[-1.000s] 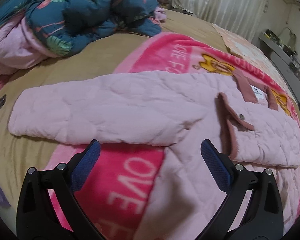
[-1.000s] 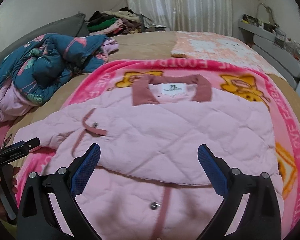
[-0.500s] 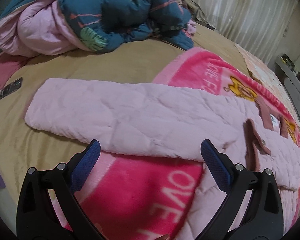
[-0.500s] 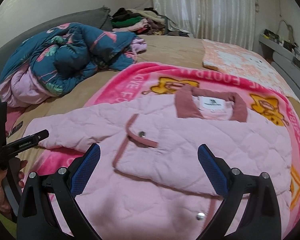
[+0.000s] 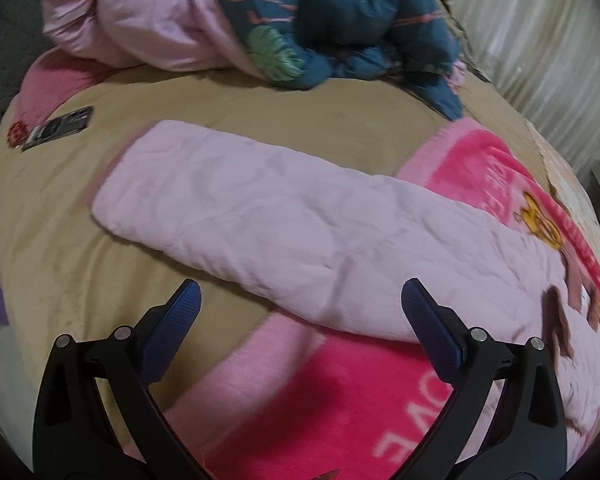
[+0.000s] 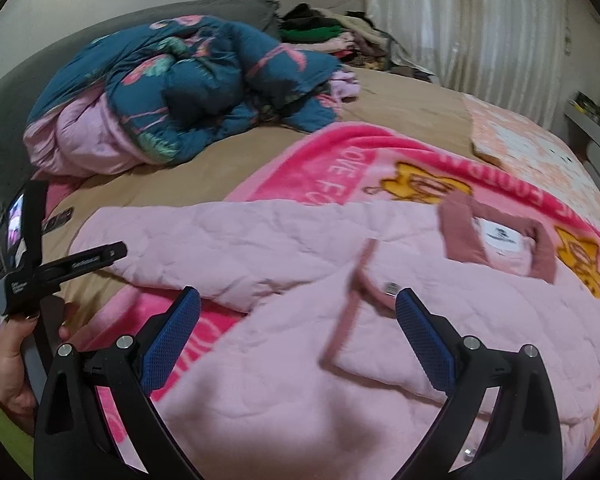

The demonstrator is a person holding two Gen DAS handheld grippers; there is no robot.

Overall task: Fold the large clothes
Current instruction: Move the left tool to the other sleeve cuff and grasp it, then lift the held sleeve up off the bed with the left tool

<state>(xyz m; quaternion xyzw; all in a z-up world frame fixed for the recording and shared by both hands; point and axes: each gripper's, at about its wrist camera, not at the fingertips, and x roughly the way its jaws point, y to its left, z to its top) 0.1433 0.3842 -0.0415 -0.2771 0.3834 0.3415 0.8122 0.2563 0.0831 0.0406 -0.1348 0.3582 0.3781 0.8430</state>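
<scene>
Both claws, left [image 5: 300, 300] and right [image 6: 298, 304], have swung toward the jacket sleeve [image 5: 260, 208].

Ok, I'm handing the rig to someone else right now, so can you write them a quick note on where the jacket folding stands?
Left tool: open, empty, hovering just short of the outstretched sleeve.
Right tool: open, empty, above the jacket body.
The pink quilted jacket lies on the pink blanket on the bed, collar away from you, sleeve stretched flat out to the left.
Done: one front panel looks turned over; otherwise the jacket is spread out.
Left: fold the sleeve across the body, then fold the body up.
</scene>
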